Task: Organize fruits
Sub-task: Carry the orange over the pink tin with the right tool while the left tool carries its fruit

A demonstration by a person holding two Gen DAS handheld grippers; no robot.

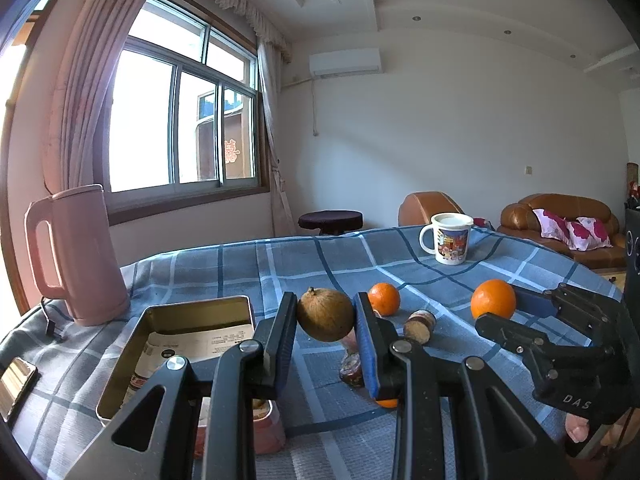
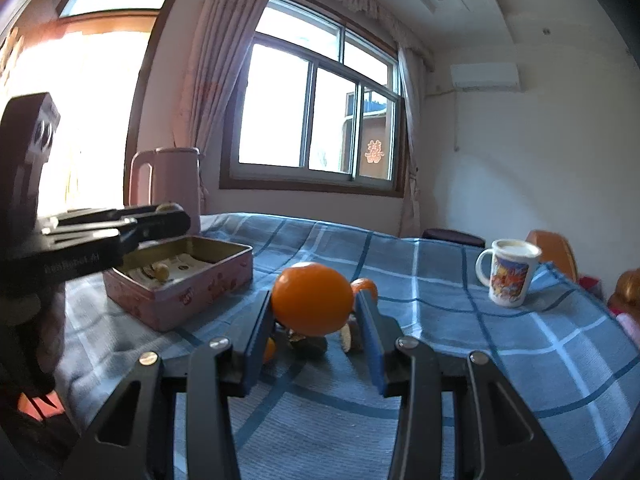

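Observation:
My left gripper (image 1: 325, 300) is shut on a round brown-green fruit (image 1: 326, 314), held above the blue checked tablecloth (image 1: 240, 272) just right of an open pink tin (image 1: 180, 344). My right gripper (image 2: 312, 296) is shut on a large orange (image 2: 312, 304), also off the cloth. The left wrist view shows that orange (image 1: 493, 299) in the right gripper (image 1: 502, 310) at the right. A smaller orange (image 1: 384, 299) (image 2: 366, 288) lies on the cloth behind both. Part of another orange (image 1: 387, 402) peeks out under my left fingers. The left gripper (image 2: 176, 216) hangs over the tin (image 2: 180, 280).
The tin holds papers and a small round thing (image 2: 162, 271). A pink kettle (image 1: 76, 256) stands behind it at the left. A printed mug (image 1: 450, 238) sits at the far right of the table. A small jar (image 1: 420, 324) and wrapped items lie under the grippers. A phone (image 1: 16, 380) lies at the near left.

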